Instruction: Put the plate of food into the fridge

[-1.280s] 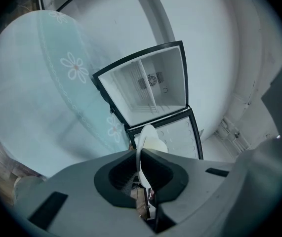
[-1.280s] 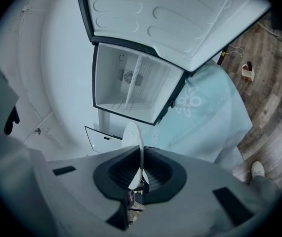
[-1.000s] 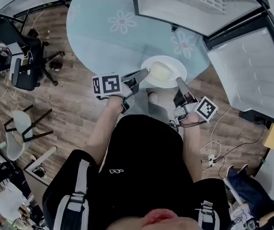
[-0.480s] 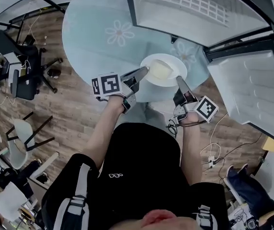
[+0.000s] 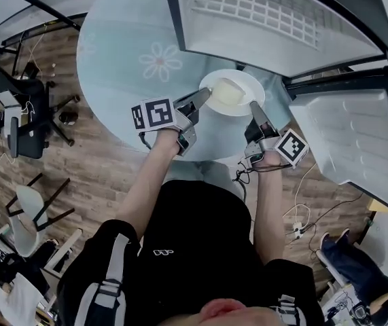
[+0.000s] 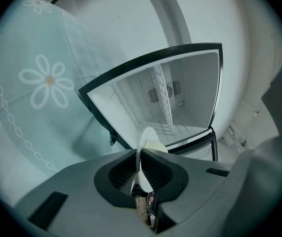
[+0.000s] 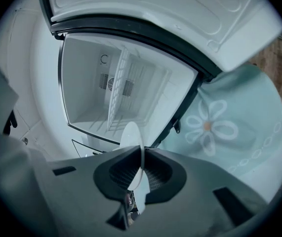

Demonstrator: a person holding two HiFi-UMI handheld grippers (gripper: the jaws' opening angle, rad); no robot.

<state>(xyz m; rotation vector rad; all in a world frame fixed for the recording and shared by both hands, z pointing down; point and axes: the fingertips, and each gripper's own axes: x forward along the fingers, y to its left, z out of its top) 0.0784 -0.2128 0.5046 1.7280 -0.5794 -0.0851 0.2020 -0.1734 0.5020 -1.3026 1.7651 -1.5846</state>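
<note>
A white plate [image 5: 249,85] carrying a pale yellow slab of food [image 5: 226,94] is held level between both grippers in front of the open fridge [image 5: 261,12]. My left gripper [image 5: 206,99] is shut on the plate's left rim, and the thin rim [image 6: 145,144] runs edge-on between its pads. My right gripper [image 5: 253,107] grips the near right rim; its jaws are closing a little tighter on that edge [image 7: 131,137]. Both gripper views look into the fridge's white compartment [image 6: 168,102] with its wire shelf [image 7: 116,90].
The fridge door [image 5: 350,134] hangs open at the right. A pale blue round rug with flower prints [image 5: 132,60] lies under the plate. Office chairs [image 5: 24,117] and a white chair [image 5: 27,206] stand at the left. A cable [image 5: 302,216] trails on the wooden floor.
Both grippers have carried the plate forward, closer to the open fridge, which now fills more of the head view. The grip on both rims is unchanged.
</note>
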